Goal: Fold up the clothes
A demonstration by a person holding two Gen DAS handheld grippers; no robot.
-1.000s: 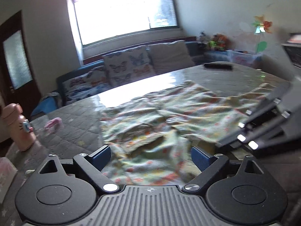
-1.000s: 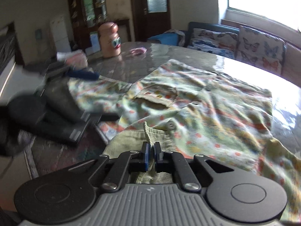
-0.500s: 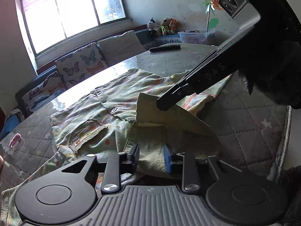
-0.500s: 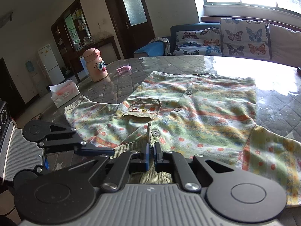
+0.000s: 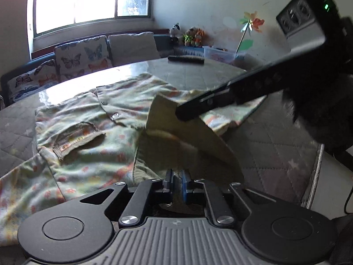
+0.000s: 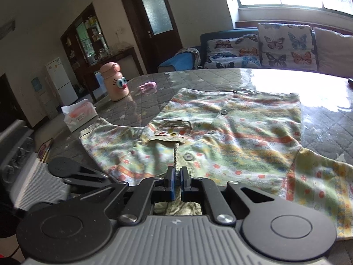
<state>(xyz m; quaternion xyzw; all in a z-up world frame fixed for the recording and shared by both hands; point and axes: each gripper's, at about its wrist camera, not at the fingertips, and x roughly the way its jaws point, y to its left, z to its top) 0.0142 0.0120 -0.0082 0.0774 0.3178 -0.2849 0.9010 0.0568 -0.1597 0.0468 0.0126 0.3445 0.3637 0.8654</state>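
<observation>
Both the left hand-held gripper [image 5: 176, 182] and right hand-held gripper [image 6: 176, 182] pinch the ribbed collar of the soft, limp button-up shirt [image 6: 231, 137], light on the counter [image 6: 326, 128]; hold its edges

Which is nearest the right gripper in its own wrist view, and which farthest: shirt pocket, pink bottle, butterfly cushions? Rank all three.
1. Shirt pocket, just ahead of the right gripper.
2. Pink bottle, far left on the table.
3. Butterfly cushions, behind the table on the sofa.
</observation>
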